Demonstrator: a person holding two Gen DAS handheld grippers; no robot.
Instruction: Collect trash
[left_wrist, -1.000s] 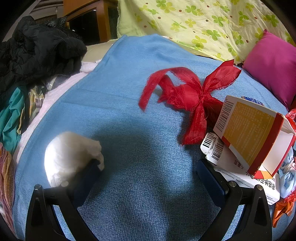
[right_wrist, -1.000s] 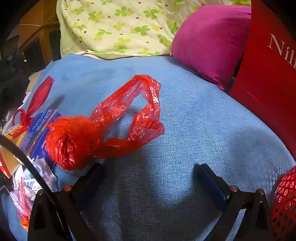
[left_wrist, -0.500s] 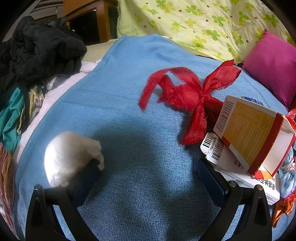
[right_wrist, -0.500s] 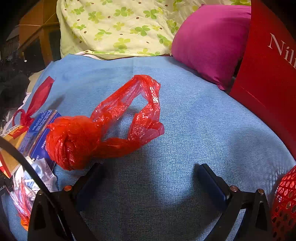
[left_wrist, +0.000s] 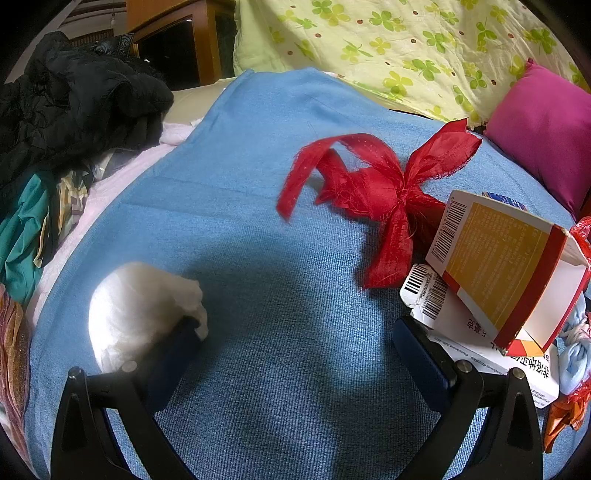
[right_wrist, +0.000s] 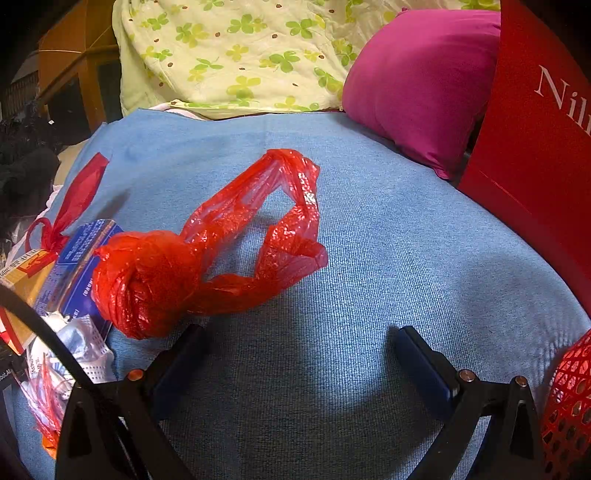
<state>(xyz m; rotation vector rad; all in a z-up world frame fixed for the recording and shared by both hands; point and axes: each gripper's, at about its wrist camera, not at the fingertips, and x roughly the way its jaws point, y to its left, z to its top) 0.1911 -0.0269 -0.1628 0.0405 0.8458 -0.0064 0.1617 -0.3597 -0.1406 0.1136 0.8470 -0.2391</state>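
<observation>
Nothing has shifted over the last second: the left gripper (left_wrist: 297, 332) stays spread wide and empty at the bottom of its frame, with the white wad (left_wrist: 138, 312) touching its left finger. The right gripper (right_wrist: 295, 343) also stays wide, the knotted red plastic bag (right_wrist: 192, 258) just beyond at centre left. Collection seems not yet started.

knotted red plastic bag (right_wrist: 177, 273), white wad (left_wrist: 136, 314), red ribbon (left_wrist: 380, 195), opened carton (left_wrist: 506, 266) on blanket

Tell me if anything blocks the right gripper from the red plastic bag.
Nothing visible does. The right gripper is open over bare blue blanket, and the red bag lies just ahead, by its left jaw.
</observation>
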